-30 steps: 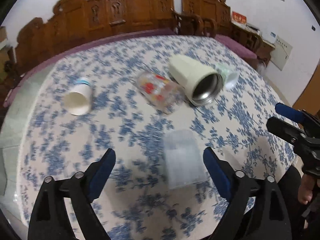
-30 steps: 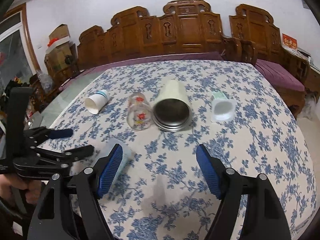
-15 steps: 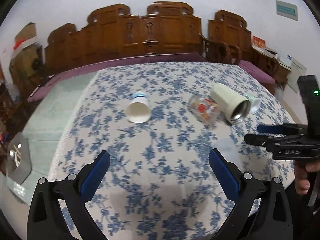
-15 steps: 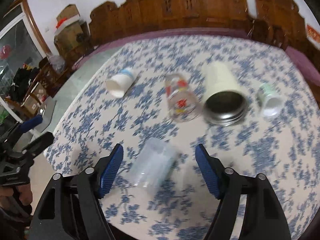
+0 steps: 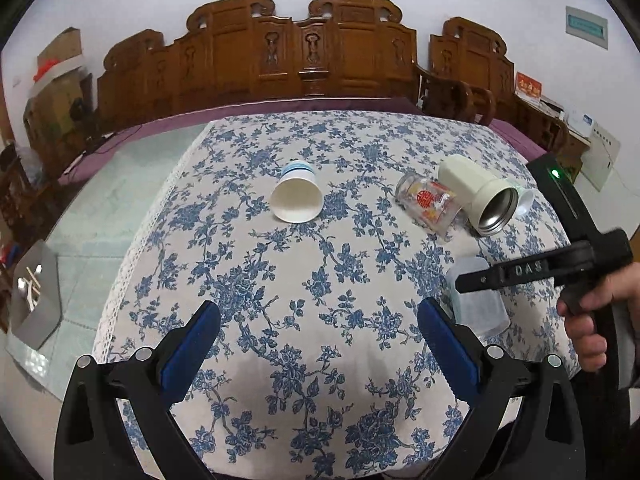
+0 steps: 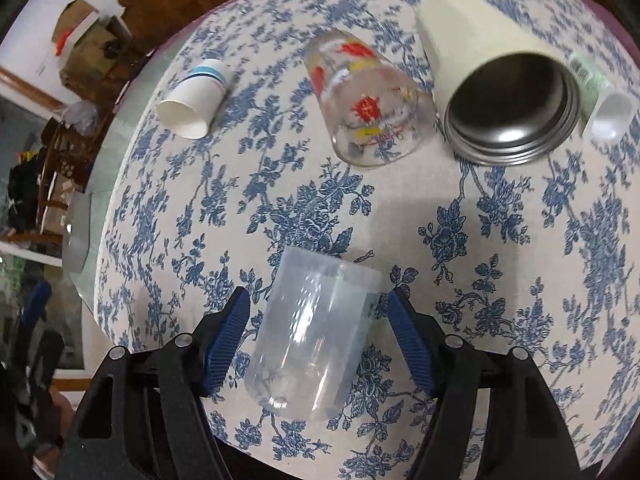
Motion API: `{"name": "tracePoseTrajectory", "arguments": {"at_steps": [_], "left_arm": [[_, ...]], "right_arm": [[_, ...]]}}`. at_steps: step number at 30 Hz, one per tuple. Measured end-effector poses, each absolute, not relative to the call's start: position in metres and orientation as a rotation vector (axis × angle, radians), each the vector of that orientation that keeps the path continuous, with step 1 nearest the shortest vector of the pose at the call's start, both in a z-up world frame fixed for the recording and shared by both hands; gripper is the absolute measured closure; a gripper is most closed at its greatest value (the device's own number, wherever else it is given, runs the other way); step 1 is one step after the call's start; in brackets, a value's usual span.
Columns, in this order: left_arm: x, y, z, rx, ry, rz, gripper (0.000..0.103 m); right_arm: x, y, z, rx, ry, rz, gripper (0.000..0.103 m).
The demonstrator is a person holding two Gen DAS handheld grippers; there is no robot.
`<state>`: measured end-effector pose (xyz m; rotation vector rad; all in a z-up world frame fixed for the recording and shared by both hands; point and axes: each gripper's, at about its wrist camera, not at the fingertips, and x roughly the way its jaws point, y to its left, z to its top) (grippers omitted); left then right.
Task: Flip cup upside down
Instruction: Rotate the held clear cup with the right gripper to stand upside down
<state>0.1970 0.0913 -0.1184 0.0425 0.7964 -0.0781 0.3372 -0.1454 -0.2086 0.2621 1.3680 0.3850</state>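
- Right gripper (image 6: 318,336) is spread wide around the clear cup (image 6: 314,334), pads beside its walls; whether they touch is hard to tell. Left gripper (image 5: 318,346) gapes over bare cloth (image 5: 320,280), holding nothing.
- The clear cup lies on its side, nearer the table edge than the glass (image 6: 368,100).
- In the left view the right gripper's arm hides part of the clear cup (image 5: 478,304); the green cup (image 6: 600,96) is mostly behind the flask (image 6: 500,92).
- Half a second ago the cup lay ahead of the right gripper; now it sits between the pads.
- Only the left view shows the hand (image 5: 600,312) on the right gripper; both show the paper cup (image 6: 196,98), left of the glass.
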Motion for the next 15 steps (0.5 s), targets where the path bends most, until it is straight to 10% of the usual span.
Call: {"name": "tracePoseTrajectory", "arguments": {"at_steps": [15], "left_arm": [[0.196, 0.086, -0.121, 0.056, 0.803, -0.098, 0.008]], "right_arm": [[0.348, -0.149, -0.217, 0.321, 1.388, 0.414, 0.045]]}}
